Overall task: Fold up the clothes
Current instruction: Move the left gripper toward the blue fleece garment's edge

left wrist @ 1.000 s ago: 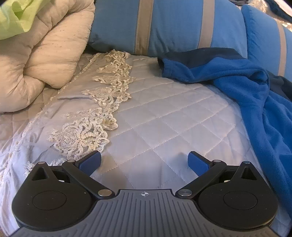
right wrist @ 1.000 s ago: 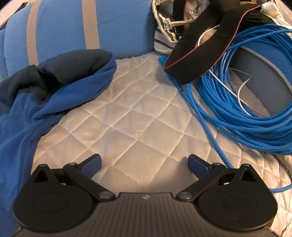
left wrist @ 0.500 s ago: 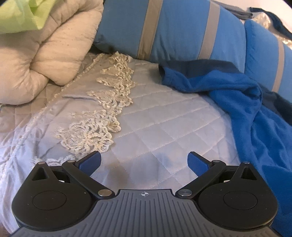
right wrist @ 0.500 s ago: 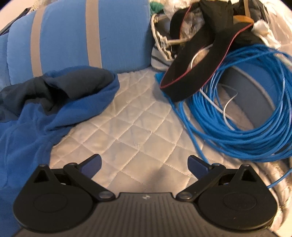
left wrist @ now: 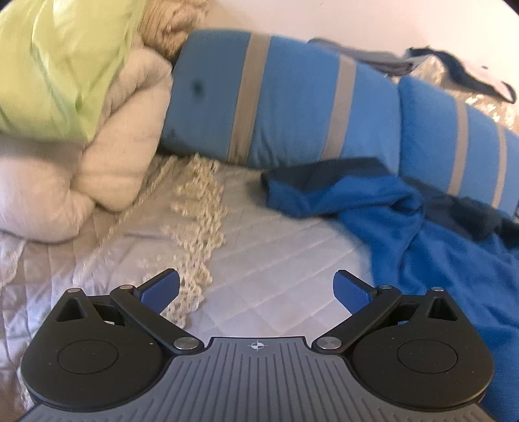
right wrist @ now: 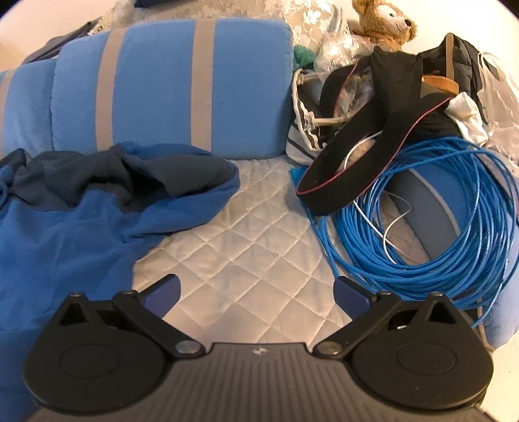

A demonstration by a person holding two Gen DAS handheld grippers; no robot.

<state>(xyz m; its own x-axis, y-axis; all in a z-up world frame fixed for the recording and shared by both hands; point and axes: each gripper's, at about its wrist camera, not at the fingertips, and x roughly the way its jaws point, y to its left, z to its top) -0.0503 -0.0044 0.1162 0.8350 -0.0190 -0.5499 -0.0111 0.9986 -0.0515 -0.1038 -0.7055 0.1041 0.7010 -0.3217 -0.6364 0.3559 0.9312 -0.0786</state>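
Left wrist view: the left gripper [left wrist: 256,289] stands with its jaws spread wide and nothing between them, above the white quilted bedspread [left wrist: 279,259]. A band of cream lace trim [left wrist: 198,220] runs on the bedspread from just beside the left finger toward the pillows. The blue fleece garment [left wrist: 421,246], the task item, lies crumpled and unfolded to the right of the gripper, its dark lining showing. Beyond it sit blue striped pillows [left wrist: 292,97]; a cream comforter [left wrist: 97,155] lies to their left.

Right wrist view: the right gripper [right wrist: 256,289] is likewise spread wide and empty above the bedspread [right wrist: 246,253]. The same garment [right wrist: 65,233] lies left of it; a coil of blue cable [right wrist: 438,233] lies right. Farther back is a teddy bear [right wrist: 386,26].
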